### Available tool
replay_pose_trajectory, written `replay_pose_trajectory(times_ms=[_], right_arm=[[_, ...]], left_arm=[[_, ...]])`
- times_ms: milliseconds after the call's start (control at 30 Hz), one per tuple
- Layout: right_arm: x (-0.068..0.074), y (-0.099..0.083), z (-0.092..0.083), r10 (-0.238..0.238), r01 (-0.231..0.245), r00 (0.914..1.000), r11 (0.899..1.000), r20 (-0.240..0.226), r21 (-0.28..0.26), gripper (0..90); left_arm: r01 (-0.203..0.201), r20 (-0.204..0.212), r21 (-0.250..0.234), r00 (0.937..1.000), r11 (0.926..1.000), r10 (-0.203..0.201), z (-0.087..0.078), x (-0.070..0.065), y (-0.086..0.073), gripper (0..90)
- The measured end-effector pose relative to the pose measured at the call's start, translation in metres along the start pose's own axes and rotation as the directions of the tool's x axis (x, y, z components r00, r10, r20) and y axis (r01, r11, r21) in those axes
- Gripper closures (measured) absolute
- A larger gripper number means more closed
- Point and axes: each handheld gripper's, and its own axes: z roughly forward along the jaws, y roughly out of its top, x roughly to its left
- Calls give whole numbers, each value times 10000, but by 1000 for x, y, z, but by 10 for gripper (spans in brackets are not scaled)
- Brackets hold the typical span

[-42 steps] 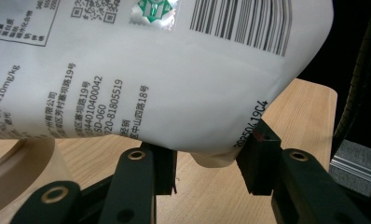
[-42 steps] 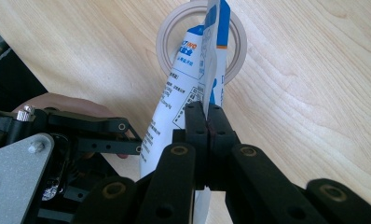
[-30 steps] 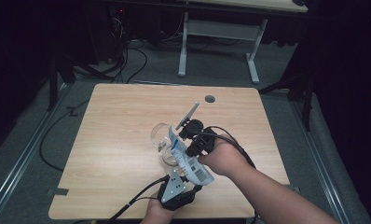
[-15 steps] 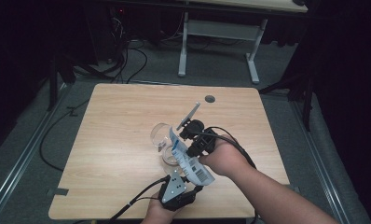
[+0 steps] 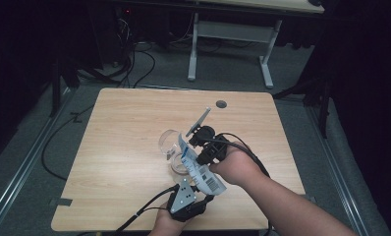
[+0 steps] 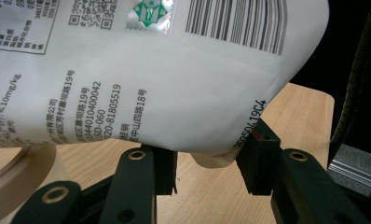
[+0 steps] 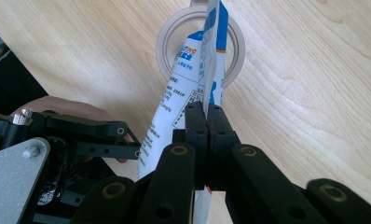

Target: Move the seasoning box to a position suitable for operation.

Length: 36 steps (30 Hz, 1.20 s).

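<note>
Spreading across most of the high view, the wooden table [image 5: 125, 142] carries the work near its front edge. Above it a white pouch [image 5: 199, 169] printed with blue panels, small text and a barcode is held tilted, its upper end leaning over a clear glass jar [image 5: 170, 142] that stands on the tabletop just beside the grippers. A round pale-rimmed opening [image 7: 167, 44] lies directly under the pouch's far end in the right gripper view (whether pouch and rim touch cannot be told).

The right gripper [image 5: 196, 140] comes in from the right, gripped in a hand [image 5: 237, 167], and its jaws are pressed tight together on the thin edge of the pouch, which the right gripper view [image 7: 207, 119] shows as a flat strip running up between the pads. The left gripper [image 5: 196, 189], with its grey three-cornered plate on top, sits at the near edge of the table under the pouch's barcode end. In the left gripper view [image 6: 207, 165] its jaws stand partly spread with the pouch's bulging lower corner clasped between them.
</note>
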Motion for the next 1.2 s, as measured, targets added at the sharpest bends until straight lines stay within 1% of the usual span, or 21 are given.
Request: replay_pose_trajectory(times_ms=[333, 400, 633, 833, 867, 1167, 1200], right_arm=[[0, 1, -1, 14, -14, 10000, 10000, 5, -5, 900], [0, 2, -1, 78, -78, 10000, 10000, -6, 2, 900], [0, 1, 0, 19, -19, 10000, 10000, -1, 58, 900], [-1, 1, 1, 1, -1, 10000, 10000, -49, -12, 900], [0, 1, 0, 62, -62, 10000, 10000, -30, 21, 900], [0, 2, 0, -96, 97, 9999, 9999, 38, -53, 900], [0, 2, -1, -42, 42, 10000, 10000, 47, -35, 900]], left_arm=[[29, -26, -32, 10000, 10000, -29, 0, 1, 1, 628], [61, -15, -34, 10000, 10000, -61, 0, 1, 1, 628], [33, 41, -11, 10000, 10000, -33, 1, 0, 1, 628], [56, 24, -35, 10000, 10000, -56, 1, 0, 1, 628], [55, 24, -33, 10000, 10000, -55, 1, 0, 1, 628], [57, 13, -74, 10000, 10000, -57, 1, 0, 2, 628], [62, 18, -83, 10000, 9999, -61, 1, 0, 2, 628]])
